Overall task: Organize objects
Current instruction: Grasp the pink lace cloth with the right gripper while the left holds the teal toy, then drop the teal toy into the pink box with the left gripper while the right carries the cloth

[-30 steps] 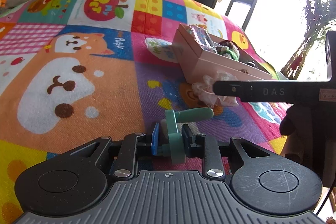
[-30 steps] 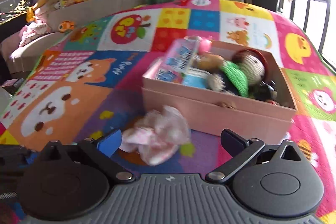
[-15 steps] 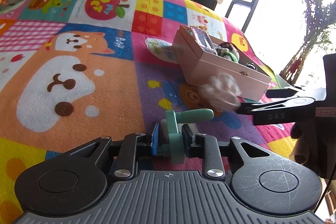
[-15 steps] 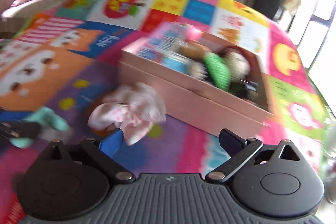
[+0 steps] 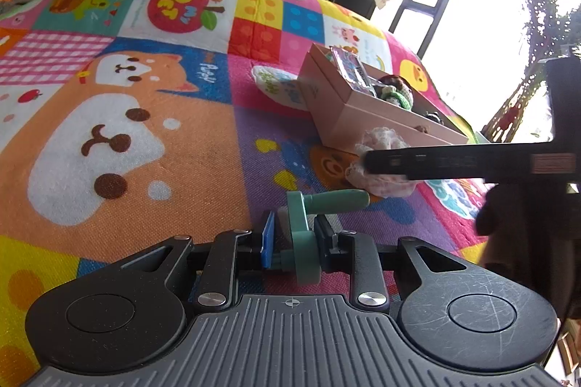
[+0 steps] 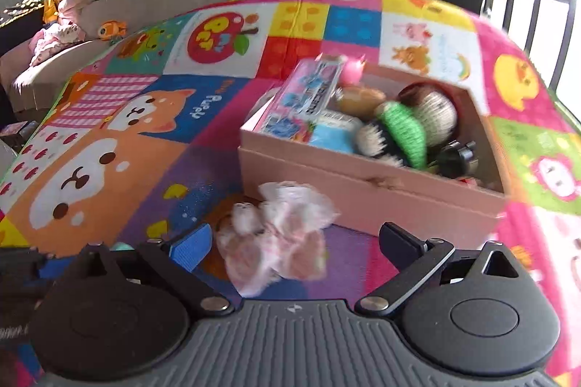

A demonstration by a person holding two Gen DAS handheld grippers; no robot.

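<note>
My left gripper (image 5: 296, 234) is shut on a teal plastic toy (image 5: 308, 223) with a round disc and a short handle that sticks out to the right. A crumpled pink and white cloth (image 6: 276, 249) lies on the play mat just in front of a pink cardboard box (image 6: 366, 194). My right gripper (image 6: 294, 238) stands open around the cloth, fingers on either side and not pressing it. In the left wrist view the cloth (image 5: 385, 140) is partly hidden behind one dark finger of the right gripper (image 5: 454, 162). The box holds a knitted doll (image 6: 417, 125) and several packets.
A colourful play mat (image 5: 127, 133) with animal pictures covers the floor. A beige sofa (image 6: 72, 35) with soft toys runs along the far side. A window with dark bars (image 6: 544, 5) is at the right. A person's dark sleeve (image 5: 526, 231) is at the right edge.
My right gripper swung left and back, and the cloth now sits between its open fingers. The left gripper kept still with the teal toy in it.
</note>
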